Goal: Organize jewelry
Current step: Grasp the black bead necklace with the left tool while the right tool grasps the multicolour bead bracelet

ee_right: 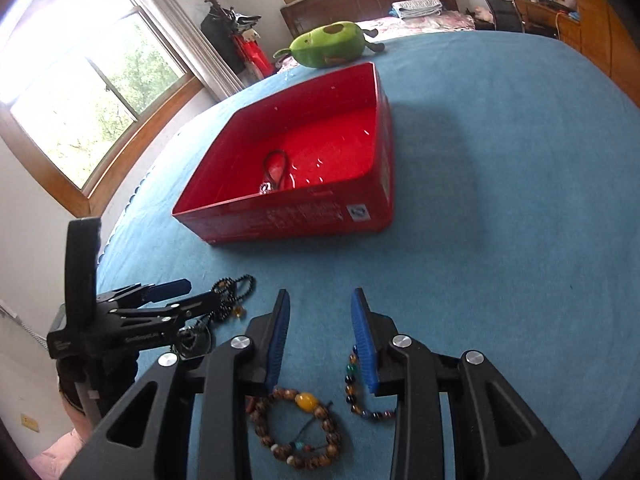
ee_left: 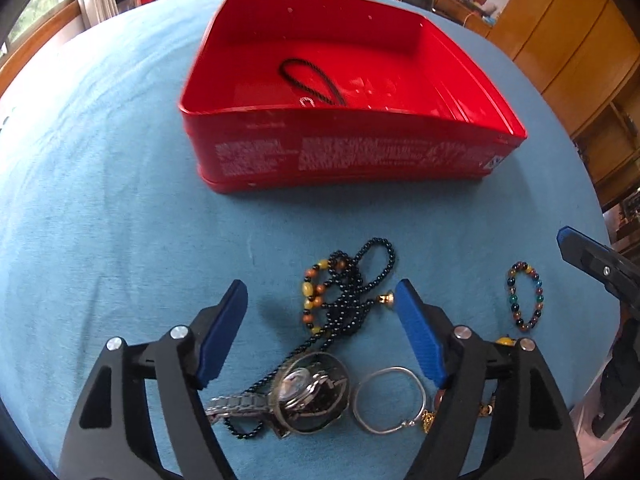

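Note:
A red tin box (ee_left: 352,156) stands open on the blue cloth, with a black cord necklace (ee_left: 308,80) inside. My left gripper (ee_left: 320,284) is open above a pile of jewelry: a black bead necklace (ee_left: 360,280), an amber bead bracelet (ee_left: 310,300), a metal watch (ee_left: 308,396) and a silver bangle (ee_left: 390,400). Nothing touches its pads. My right gripper (ee_right: 320,294) is open, narrower, with bare cloth between its tips. Below it lie a brown wooden bead bracelet (ee_right: 296,428) and a multicoloured bead bracelet (ee_right: 350,380), partly hidden behind the right finger.
A green avocado plush (ee_right: 328,46) lies beyond the red tin box (ee_right: 300,168). The blue cloth (ee_right: 500,240) stretches wide to the right of the box. The left gripper (ee_right: 203,291) shows at the left of the right wrist view. Windows, a bed and wooden cabinets ring the room.

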Tool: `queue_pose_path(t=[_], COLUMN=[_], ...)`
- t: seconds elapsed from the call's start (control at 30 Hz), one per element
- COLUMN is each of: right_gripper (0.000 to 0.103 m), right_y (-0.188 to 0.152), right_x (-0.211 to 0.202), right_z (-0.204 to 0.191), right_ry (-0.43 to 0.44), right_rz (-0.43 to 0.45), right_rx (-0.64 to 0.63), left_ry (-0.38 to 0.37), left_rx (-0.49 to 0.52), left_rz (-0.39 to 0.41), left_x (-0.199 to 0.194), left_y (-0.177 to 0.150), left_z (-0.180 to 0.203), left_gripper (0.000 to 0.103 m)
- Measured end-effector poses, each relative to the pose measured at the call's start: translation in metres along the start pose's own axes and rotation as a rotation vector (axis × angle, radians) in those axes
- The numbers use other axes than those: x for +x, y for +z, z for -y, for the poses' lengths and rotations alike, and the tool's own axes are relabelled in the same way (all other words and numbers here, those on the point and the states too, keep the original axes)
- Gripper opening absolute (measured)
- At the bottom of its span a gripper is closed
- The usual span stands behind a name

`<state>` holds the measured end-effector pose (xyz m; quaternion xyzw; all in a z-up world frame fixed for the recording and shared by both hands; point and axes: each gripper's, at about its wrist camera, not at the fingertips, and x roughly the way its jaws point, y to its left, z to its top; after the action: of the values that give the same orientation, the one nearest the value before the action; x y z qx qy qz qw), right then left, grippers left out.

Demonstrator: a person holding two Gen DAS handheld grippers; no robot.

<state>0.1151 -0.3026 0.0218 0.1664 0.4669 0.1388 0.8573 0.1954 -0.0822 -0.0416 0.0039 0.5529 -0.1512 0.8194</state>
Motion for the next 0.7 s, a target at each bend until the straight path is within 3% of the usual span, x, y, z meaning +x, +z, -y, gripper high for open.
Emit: queue_pose_path(t=[0.23,0.4,0.47,0.57,0.7], right_gripper=[0.032,0.032,0.033,0.033,0.033], right_y=[-0.006,-0.008,-0.009,-0.010,-0.013], right_x=[-0.001,-0.003,-0.004,-0.006,-0.007], right_z=[0.009,0.013,0.013,0.014,0.014], right_ry=[0.002,0.005,0.004,0.002,-0.007], right_rz=[0.003,0.007,0.009,0.010,0.007], right_rx=[0.028,0.039,0.043,0.045,0.043], left_ry=[0.026,0.011,0.011,-0.037,-0.079], left_rx=[0.030,0.037,0.030,0.016,-0.005], left_rz=[-0.009,-0.003,-0.001,-0.016,-0.014], left_x=[0.013,0.012,0.013,0.013,0.013], left_y=[0.004,0.006,0.006,0.007,0.006], left_z=[0.009,0.011,0.010,0.007,0.002], left_gripper=[0.073,0.049,0.030,0.012,0.005])
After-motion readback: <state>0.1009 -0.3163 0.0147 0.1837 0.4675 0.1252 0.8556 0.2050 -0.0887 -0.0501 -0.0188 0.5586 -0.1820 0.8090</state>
